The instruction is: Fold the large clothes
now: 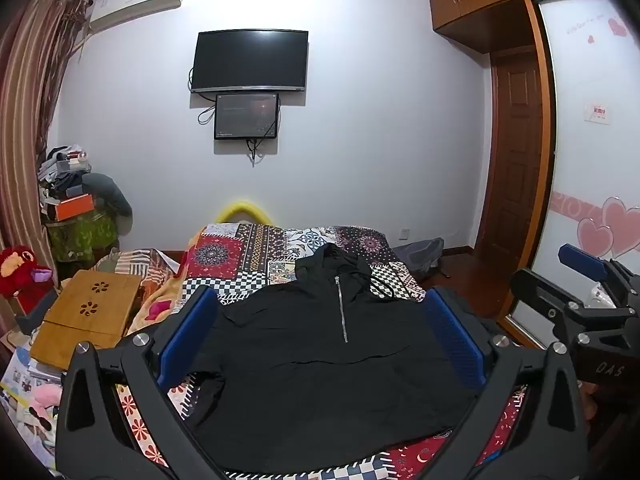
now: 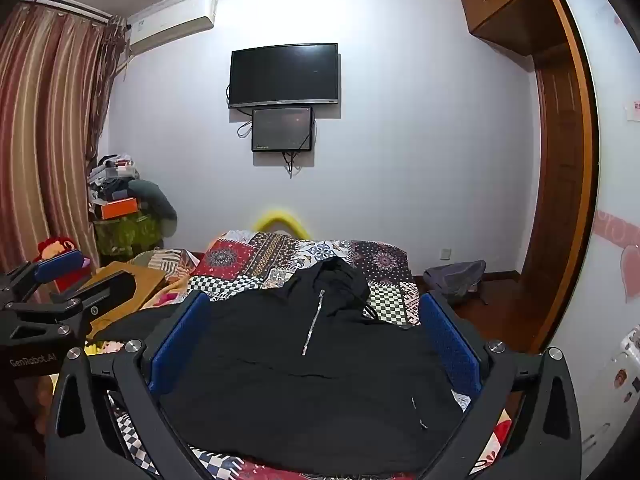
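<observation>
Two grippers hang above the near end of a bed (image 1: 224, 256), and both stand with their blue-padded fingers spread wide and nothing between the pads. The left gripper (image 1: 320, 320) frames a black hooded jacket (image 1: 320, 368) in its own view; the right gripper (image 2: 316, 328) frames the same garment in its own view. Neither touches the cloth, as far as the views show.

The jacket lies flat on the bed's patchwork cover, front side up, its silver zipper (image 1: 341, 308) running down from the collar. Its hood (image 1: 332, 260) points toward the far edge of the bed, and its hem lies toward the near edge, close under the grippers. One sleeve spreads out toward the bed's left edge — the other reaches toward the right edge, partly hidden behind a finger.

In the left wrist view the right gripper shows at the right border, beside the bed's right edge; in the right wrist view the left gripper shows at the left border.

Off the bed's left edge a wooden lap table (image 1: 88, 312) rests on piled bedding, with a red plush toy (image 1: 20, 272) just beyond it. On the far wall hangs a dark television (image 1: 250, 60) with a smaller screen (image 1: 246, 116) just below it — both well past the far edge of the bed.
</observation>
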Motion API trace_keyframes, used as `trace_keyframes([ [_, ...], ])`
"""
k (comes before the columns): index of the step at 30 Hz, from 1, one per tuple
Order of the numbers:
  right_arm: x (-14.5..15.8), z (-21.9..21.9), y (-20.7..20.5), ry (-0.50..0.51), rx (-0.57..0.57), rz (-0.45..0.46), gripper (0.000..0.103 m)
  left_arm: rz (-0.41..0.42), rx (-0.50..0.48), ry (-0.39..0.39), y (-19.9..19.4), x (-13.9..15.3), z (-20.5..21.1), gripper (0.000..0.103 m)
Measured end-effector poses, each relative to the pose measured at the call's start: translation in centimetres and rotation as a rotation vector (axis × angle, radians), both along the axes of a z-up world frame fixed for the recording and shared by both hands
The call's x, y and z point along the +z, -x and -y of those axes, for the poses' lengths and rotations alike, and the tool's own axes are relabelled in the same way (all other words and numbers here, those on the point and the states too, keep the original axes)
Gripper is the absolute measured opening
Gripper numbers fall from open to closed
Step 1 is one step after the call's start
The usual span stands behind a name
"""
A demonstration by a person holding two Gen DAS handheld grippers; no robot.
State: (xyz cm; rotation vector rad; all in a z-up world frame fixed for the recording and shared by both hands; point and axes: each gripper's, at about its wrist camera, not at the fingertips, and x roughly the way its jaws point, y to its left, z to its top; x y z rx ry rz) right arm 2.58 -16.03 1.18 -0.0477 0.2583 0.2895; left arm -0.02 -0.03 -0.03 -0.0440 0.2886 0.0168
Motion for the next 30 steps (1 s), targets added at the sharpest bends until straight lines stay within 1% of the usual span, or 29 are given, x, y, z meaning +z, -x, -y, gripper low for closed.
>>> trace_keyframes([
  [3, -0.2, 0.0, -0.1, 0.005, -0.004, 0.001, 0.103, 0.001, 0.011, -0.012, 0.1, -0.1, 0.1, 0.103],
  [5, -0.2, -0.2, -0.1, 0.009, -0.005, 0.000, 0.103, 0.016, -0.001, -0.008, 0.6, 0.0, 0.5, 0.103],
  [6, 0.1, -0.1, -0.2, 0.009, -0.005, 0.000, 0.103, -0.001, 0.000, -0.007, 0.2, 0.0, 0.6, 0.103],
  [9, 0.6, 0.3, 0.3, 0.009, -0.006, 0.007, 0.103, -0.001, 0.000, 0.002, 0.3, -0.1, 0.4, 0.103],
  [10, 0.7, 0.3, 0.2, 0.013, -0.007, 0.005, 0.103, -0.001, 0.003, 0.002, -0.3, -0.2, 0.1, 0.103],
  [11, 0.5, 0.5, -0.4, 0.010, -0.001, 0.001, 0.103, 0.001, 0.003, 0.004, -0.2, -0.4, -0.2, 0.103],
  [15, -0.3, 0.3, -0.3, 0.008, -0.006, 0.007, 0.103, 0.002, 0.005, -0.006, -0.3, -0.5, -0.1, 0.103],
  [21, -0.5, 0.6, -0.6, 0.005, -0.012, 0.003, 0.103, 0.005, 0.006, -0.009, -0.3, -0.6, 0.0, 0.103],
  [30, -0.6, 0.7, -0.7, 0.002, -0.011, 0.002, 0.103, -0.001, 0.009, 0.008, -0.5, -0.6, -0.5, 0.103],
])
